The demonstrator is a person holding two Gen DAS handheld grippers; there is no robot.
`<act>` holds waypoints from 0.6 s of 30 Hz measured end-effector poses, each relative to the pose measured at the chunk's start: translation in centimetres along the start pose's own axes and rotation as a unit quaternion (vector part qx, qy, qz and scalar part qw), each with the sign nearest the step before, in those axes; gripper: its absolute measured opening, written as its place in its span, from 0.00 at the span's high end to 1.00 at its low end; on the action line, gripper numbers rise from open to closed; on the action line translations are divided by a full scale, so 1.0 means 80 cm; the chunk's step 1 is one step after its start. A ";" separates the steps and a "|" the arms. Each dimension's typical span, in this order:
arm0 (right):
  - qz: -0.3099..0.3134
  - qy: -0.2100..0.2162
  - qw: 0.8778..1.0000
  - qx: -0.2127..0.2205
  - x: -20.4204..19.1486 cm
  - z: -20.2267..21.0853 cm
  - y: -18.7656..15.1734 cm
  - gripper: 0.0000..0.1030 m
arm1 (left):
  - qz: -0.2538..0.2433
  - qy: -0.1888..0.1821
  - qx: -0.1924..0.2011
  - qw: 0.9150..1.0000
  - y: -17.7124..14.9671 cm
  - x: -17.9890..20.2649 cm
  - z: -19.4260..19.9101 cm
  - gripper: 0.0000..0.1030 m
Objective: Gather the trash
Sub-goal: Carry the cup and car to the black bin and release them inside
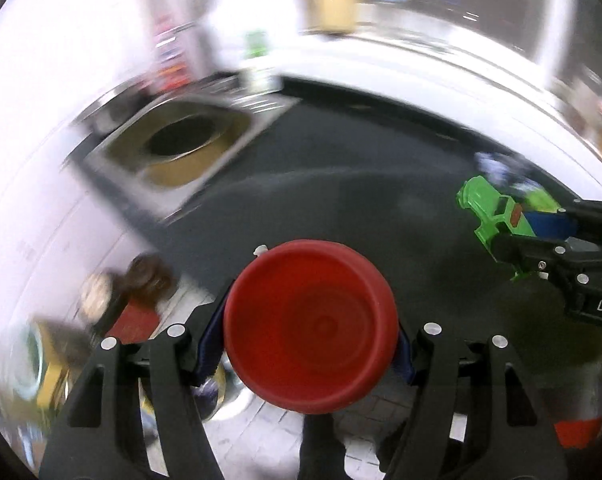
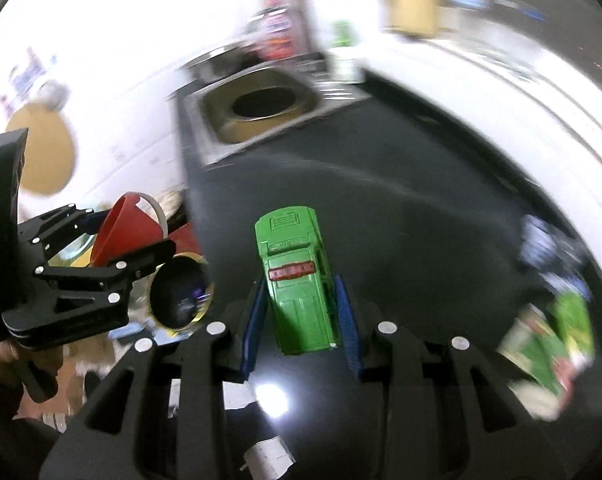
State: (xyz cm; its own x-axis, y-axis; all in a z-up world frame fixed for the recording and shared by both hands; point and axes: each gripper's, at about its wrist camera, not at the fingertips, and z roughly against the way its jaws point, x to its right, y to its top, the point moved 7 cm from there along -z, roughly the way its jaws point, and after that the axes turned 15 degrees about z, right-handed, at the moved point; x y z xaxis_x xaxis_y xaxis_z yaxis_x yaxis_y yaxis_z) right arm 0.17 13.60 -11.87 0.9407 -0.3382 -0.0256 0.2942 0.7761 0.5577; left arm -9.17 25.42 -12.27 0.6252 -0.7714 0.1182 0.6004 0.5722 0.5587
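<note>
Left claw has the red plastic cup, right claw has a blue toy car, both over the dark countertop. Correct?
Not quite: the toy car in the right claw is green, per the right wrist view. The left claw does hold the red plastic cup over the dark countertop.

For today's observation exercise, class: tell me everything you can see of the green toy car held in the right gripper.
The green toy car is a small van-like model that looks like painted metal, with a moulded grille, door lines and a red strip across its roof. It hangs clear above the dark countertop, nose pointing away from the camera. The right gripper has its jaws shut on it, blue pads against both sides; nothing else touches it. The left wrist view shows it side-on.
</note>
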 end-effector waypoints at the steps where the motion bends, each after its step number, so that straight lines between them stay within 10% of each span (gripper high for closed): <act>1: 0.020 0.019 1.000 -0.004 -0.027 -0.021 0.015 0.66 | 0.024 0.017 0.001 1.000 -0.005 -0.036 0.001 0.37; 10: 0.103 0.146 0.982 -0.055 -0.219 -0.181 0.072 0.66 | 0.161 0.102 -0.012 0.982 -0.082 -0.249 -0.017 0.37; 18: 0.125 0.191 0.966 -0.122 -0.333 -0.336 0.078 0.66 | 0.236 0.103 -0.039 0.966 -0.153 -0.371 -0.110 0.37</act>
State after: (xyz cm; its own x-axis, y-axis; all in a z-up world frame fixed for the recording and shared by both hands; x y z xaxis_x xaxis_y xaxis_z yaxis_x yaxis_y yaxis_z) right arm -18.53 41.77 -30.03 0.9672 0.0609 -0.2467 0.0373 0.9264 0.3748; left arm -30.71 43.79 -29.88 0.9191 -0.3534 0.1741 0.2561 0.8717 0.4177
